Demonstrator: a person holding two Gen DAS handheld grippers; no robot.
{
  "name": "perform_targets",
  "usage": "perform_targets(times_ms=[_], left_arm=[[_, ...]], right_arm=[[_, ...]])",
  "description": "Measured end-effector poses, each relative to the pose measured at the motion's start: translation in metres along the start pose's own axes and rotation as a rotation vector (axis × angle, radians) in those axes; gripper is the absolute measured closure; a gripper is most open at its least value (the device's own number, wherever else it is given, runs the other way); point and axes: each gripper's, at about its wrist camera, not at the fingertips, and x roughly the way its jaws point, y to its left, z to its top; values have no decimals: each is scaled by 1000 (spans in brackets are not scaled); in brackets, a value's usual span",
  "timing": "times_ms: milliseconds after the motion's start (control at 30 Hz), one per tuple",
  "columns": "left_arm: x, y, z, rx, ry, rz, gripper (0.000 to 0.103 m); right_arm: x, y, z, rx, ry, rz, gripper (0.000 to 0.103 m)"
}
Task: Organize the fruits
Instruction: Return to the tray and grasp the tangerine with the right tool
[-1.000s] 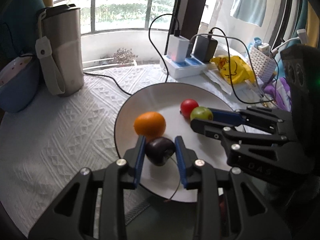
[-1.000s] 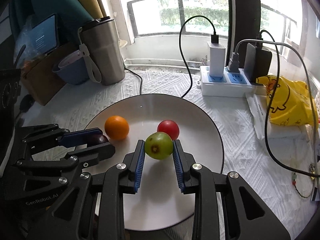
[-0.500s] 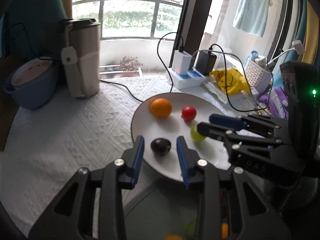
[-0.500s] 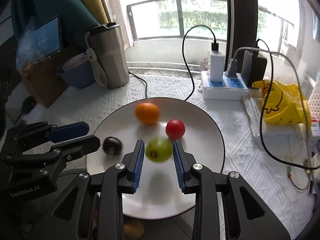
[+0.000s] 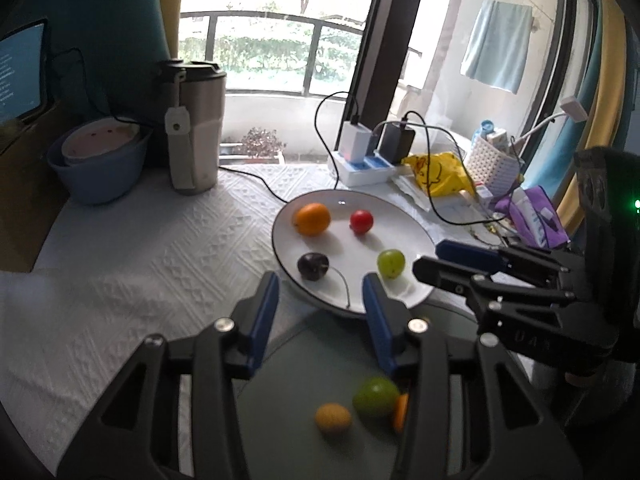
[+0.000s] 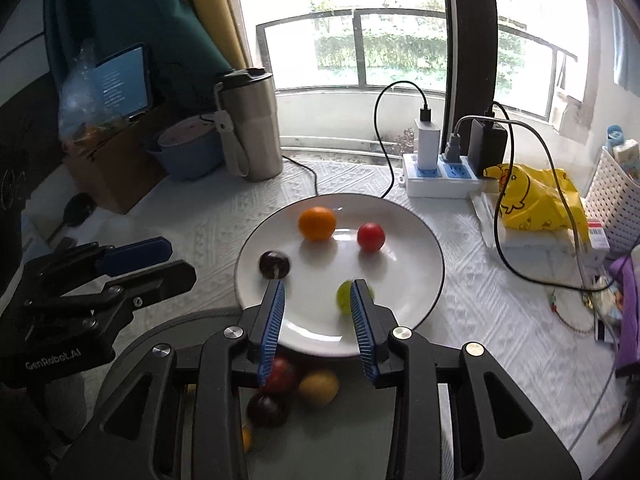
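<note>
A white plate (image 5: 404, 220) (image 6: 416, 280) holds an orange (image 5: 312, 219) (image 6: 317, 223), a red fruit (image 5: 361, 221) (image 6: 371, 237), a dark plum (image 5: 313, 266) (image 6: 274, 263) with a stem, and a green fruit (image 5: 391, 263) (image 6: 344, 298). My left gripper (image 5: 320, 312) is open and empty, above the plate's near edge. My right gripper (image 6: 318, 322) is open and empty, just short of the green fruit. Under both grippers a grey container (image 5: 304, 364) (image 6: 168, 332) holds more fruit: a green one (image 5: 376, 397), a yellow one (image 5: 333, 418) (image 6: 318, 389), a red one (image 6: 282, 374), a dark one (image 6: 267, 409).
A steel tumbler (image 5: 194, 128) (image 6: 250, 124) and a blue bowl (image 5: 98, 164) (image 6: 188, 152) stand at the back left. A power strip (image 5: 360, 168) (image 6: 438, 180) with chargers and cables, a yellow bag (image 5: 436, 172) (image 6: 532, 196) and a white basket (image 5: 496, 160) lie at the back right.
Both grippers let go of their fruit and opened. The plum and the green fruit now rest on the plate. Both grippers drew back and up, over the grey container.
</note>
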Motion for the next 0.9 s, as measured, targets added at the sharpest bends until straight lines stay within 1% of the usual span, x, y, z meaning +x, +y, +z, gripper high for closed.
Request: perform_targets(times_ms=[233, 467, 900], left_arm=[[-22, 0, -16, -14, -15, -10, 58], [-39, -1, -35, -13, -22, -13, 58], [-48, 5, -68, -22, -2, -7, 58]], right_arm=[[-19, 15, -14, -6, -10, -3, 67], [-31, 29, -31, -16, 6, 2, 67], [-29, 47, -61, -15, 51, 18, 67]])
